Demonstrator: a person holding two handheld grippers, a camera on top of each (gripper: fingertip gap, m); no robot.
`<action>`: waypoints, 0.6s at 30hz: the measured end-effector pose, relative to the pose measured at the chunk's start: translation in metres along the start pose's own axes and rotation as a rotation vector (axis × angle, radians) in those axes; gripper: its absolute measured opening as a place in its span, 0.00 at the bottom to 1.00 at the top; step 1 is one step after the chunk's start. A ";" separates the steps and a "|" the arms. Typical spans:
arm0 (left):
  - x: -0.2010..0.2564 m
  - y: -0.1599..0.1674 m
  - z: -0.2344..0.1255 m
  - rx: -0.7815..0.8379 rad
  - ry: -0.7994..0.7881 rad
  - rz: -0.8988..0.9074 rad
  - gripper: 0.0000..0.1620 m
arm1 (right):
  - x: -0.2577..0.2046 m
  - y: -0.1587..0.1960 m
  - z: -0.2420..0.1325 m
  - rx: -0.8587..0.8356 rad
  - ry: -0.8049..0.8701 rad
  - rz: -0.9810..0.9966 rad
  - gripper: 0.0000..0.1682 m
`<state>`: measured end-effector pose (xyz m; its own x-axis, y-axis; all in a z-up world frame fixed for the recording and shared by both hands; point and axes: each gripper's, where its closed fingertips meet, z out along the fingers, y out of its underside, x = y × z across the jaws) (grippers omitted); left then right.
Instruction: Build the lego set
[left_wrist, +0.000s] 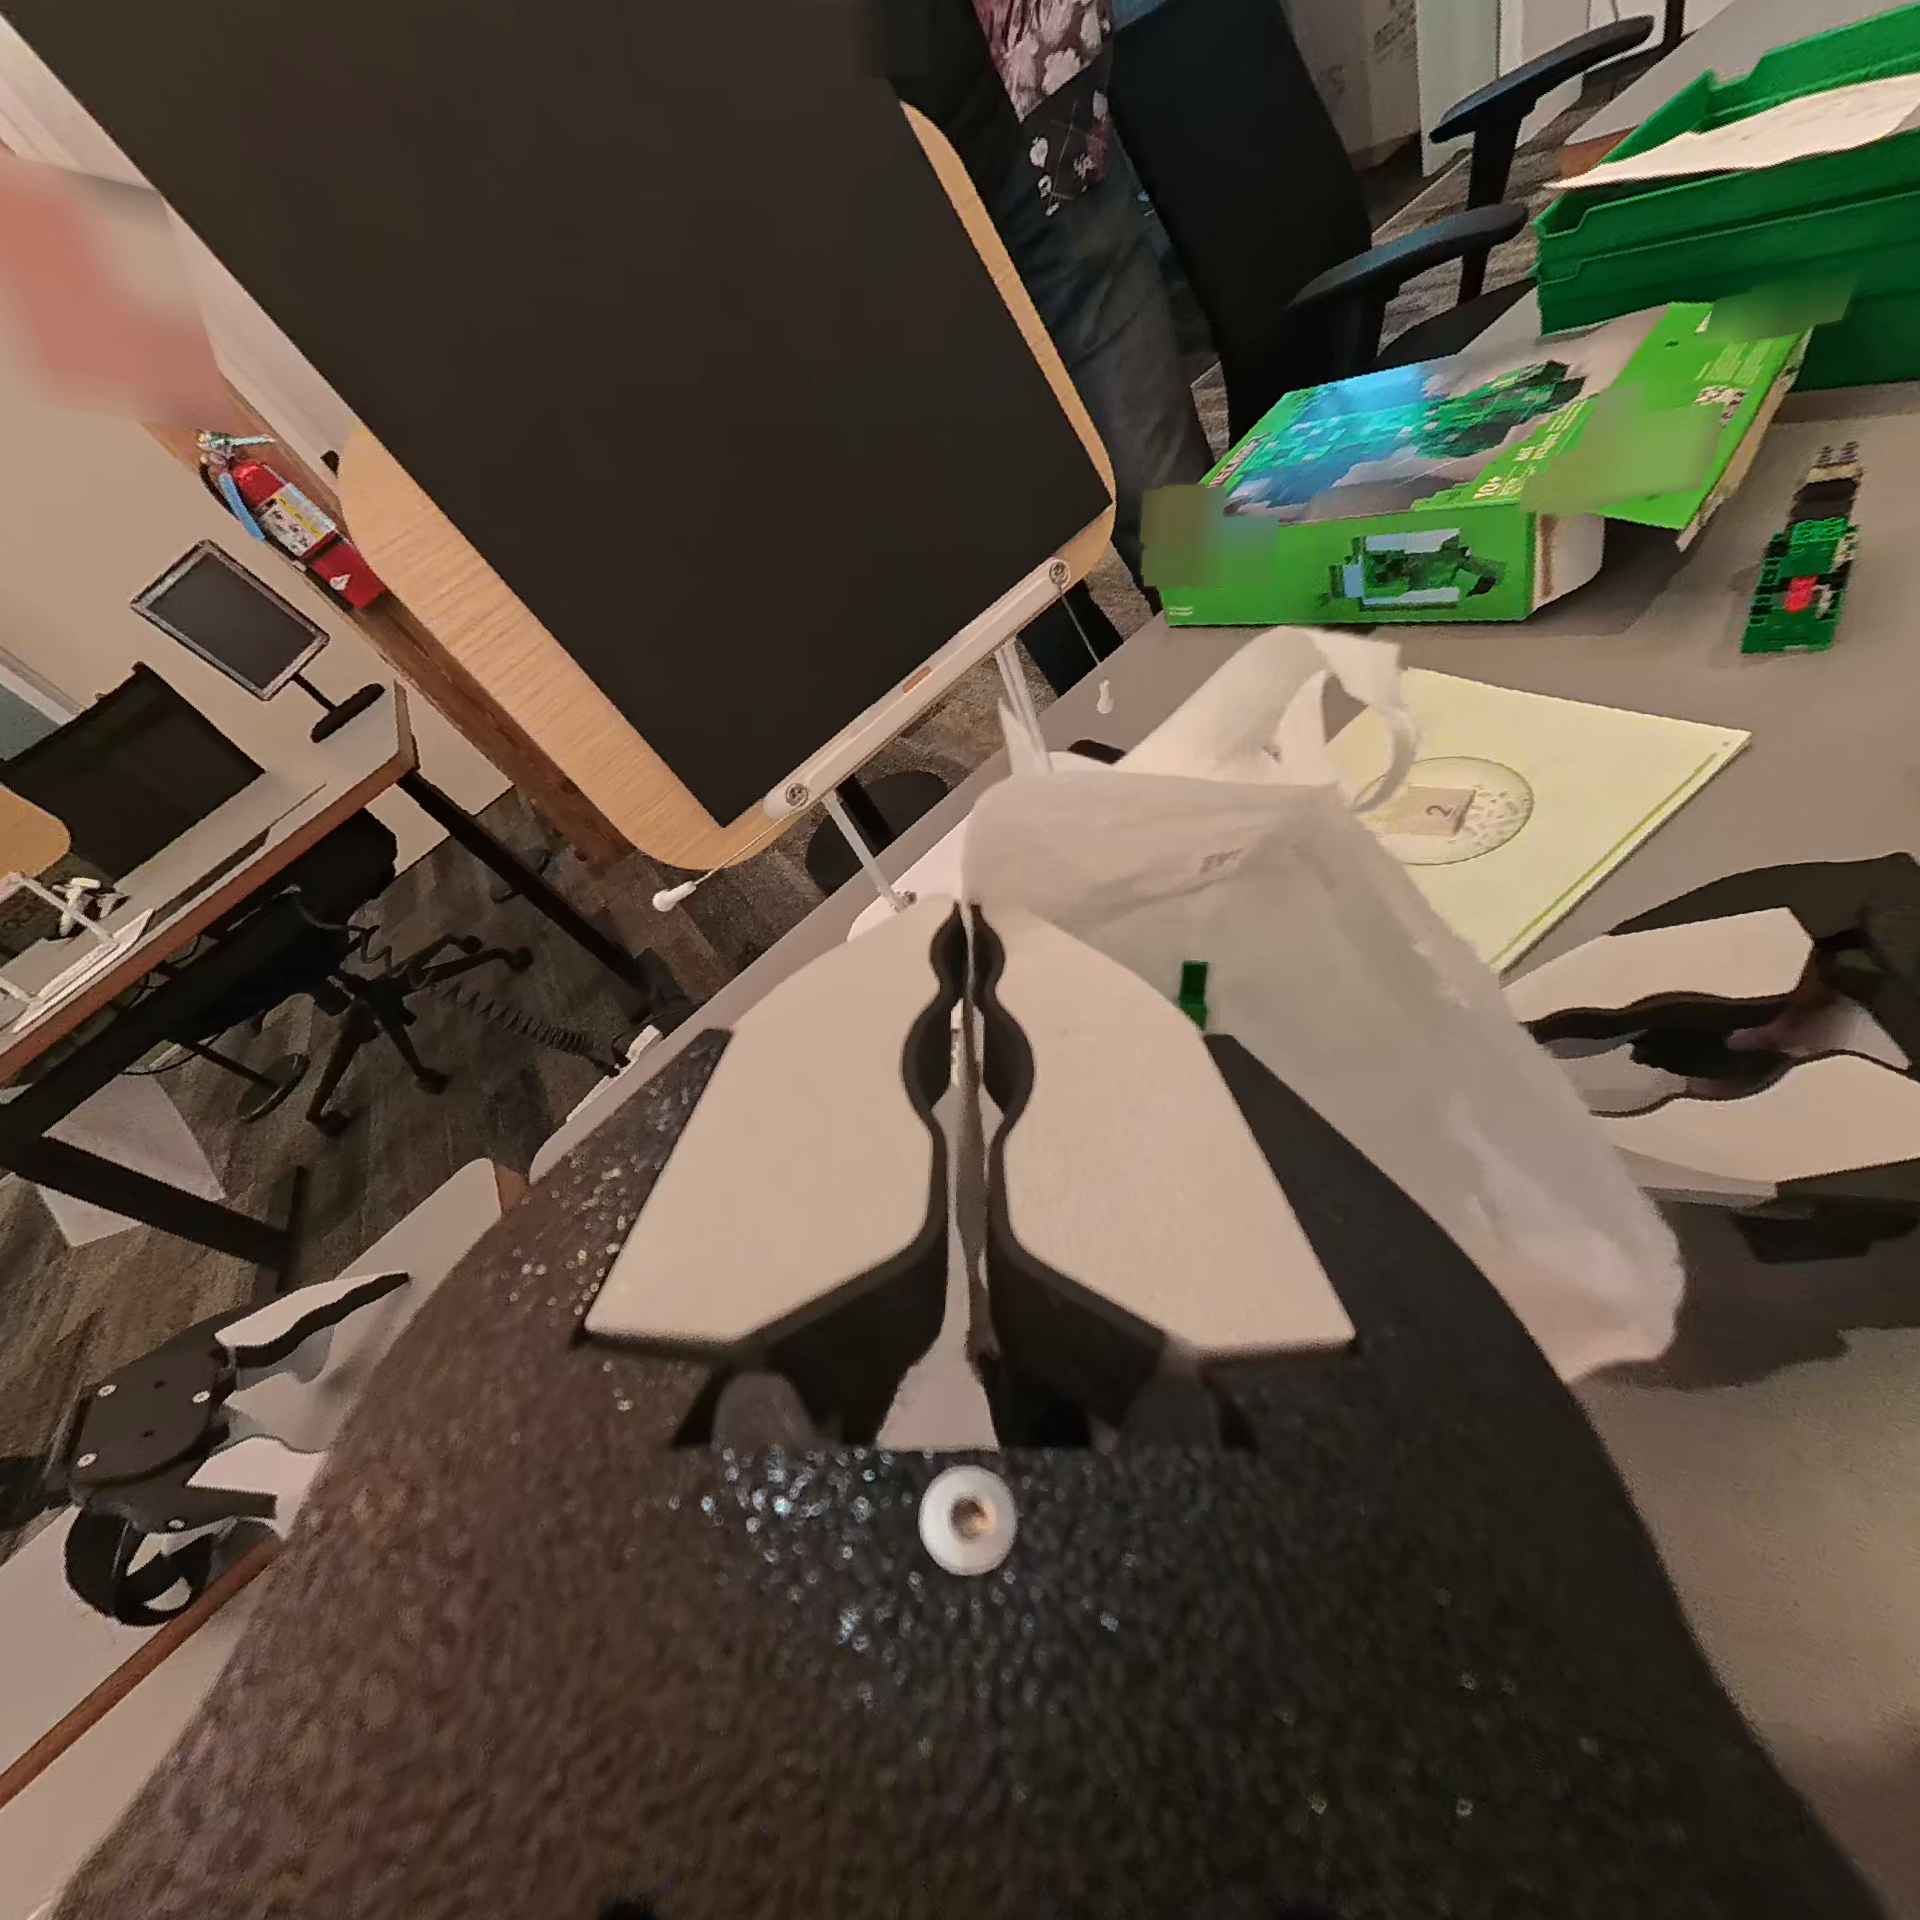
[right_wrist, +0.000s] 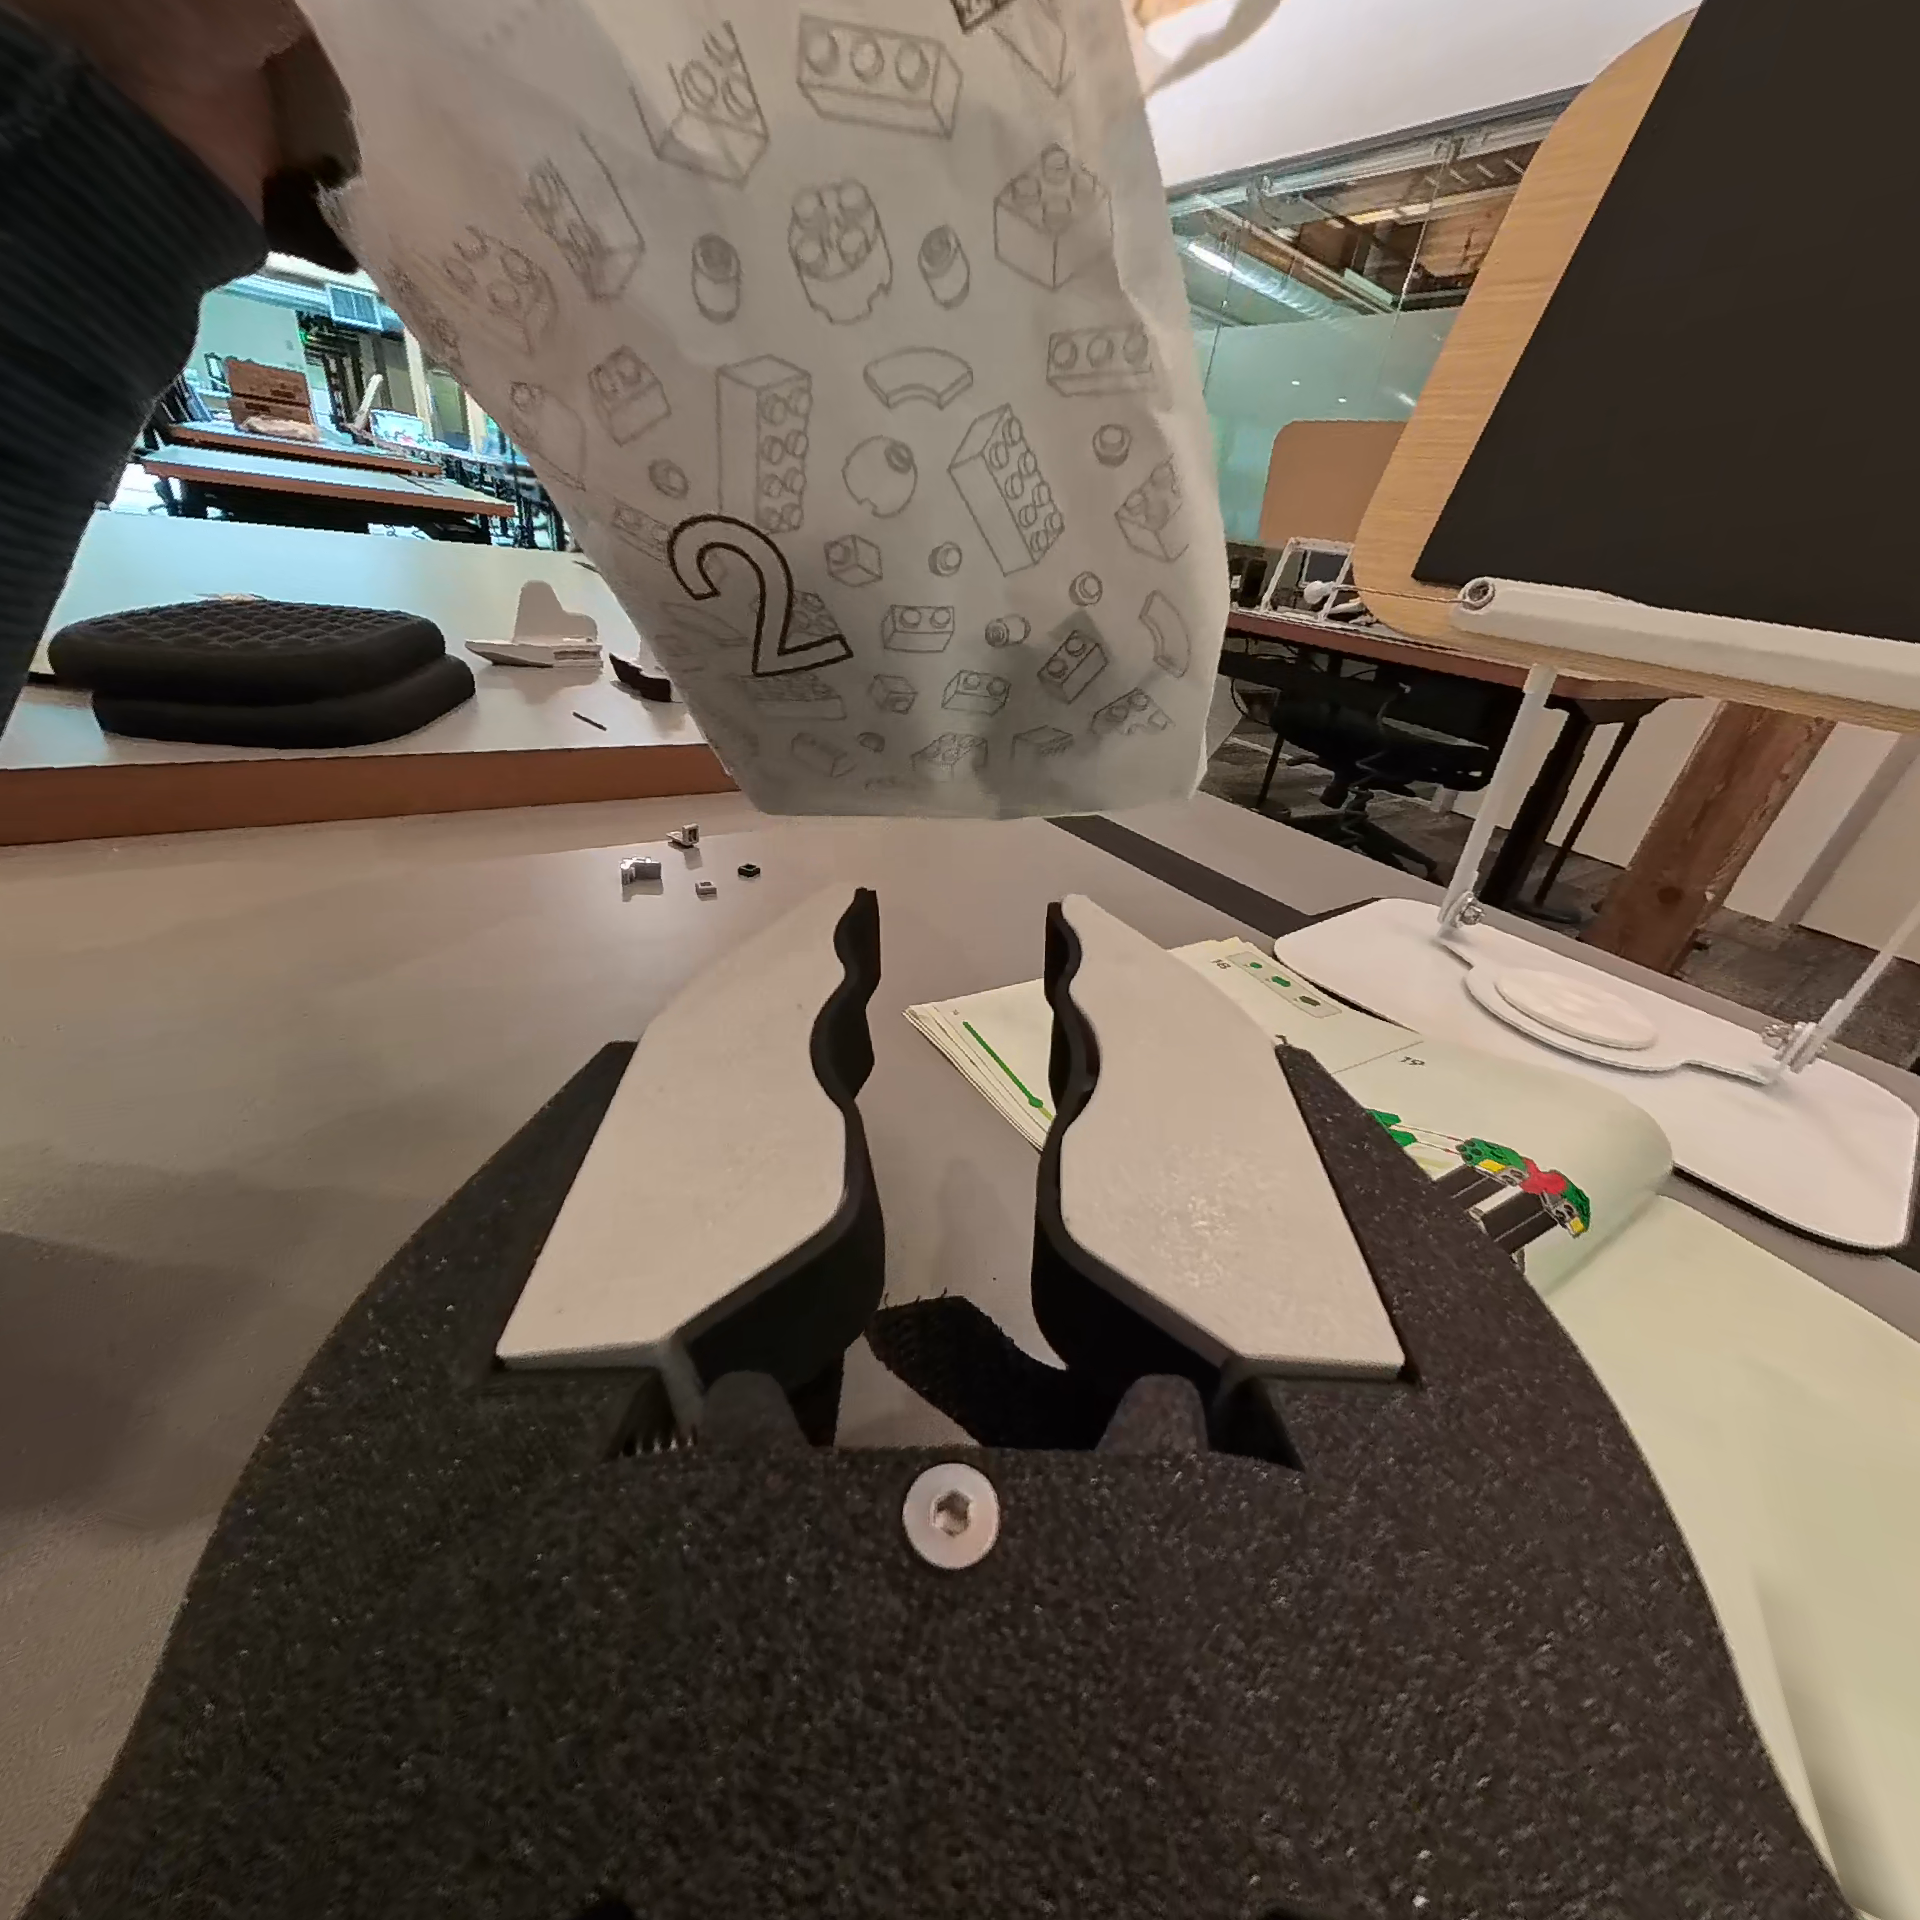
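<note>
Our left gripper (left_wrist: 966, 925) pinched the thin white paper bag (left_wrist: 1299, 997). We held our right gripper (right_wrist: 961, 914) spread, below the hanging bag.

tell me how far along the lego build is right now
Done: a partly built green model stands near the opened box. In hand: the left gripper is shut on the white paper parts bag, held above the table; the right gripper is open and empty. A few small grey pieces lie loose. Left: emptying the bag and following the open instruction booklet.
</note>
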<state>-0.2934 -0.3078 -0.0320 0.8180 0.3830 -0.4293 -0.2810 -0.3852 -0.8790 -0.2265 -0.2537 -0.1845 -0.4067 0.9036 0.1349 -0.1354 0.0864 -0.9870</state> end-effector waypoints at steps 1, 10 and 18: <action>0.000 0.000 0.000 -0.001 -0.002 0.001 0.00 | 0.000 0.000 0.000 -0.001 -0.001 0.000 0.18; 0.003 -0.001 0.001 0.002 0.016 -0.001 0.00 | -0.002 0.001 0.001 -0.006 -0.005 -0.011 0.17; 0.004 0.000 0.002 0.003 0.023 -0.004 0.00 | -0.002 0.001 0.001 -0.009 -0.003 -0.021 0.17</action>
<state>-0.2909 -0.3047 -0.0337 0.8305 0.3645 -0.4212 -0.2795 -0.3814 -0.8812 -0.2265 -0.2562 -0.1855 -0.4066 0.9003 0.1554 -0.1358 0.1086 -0.9848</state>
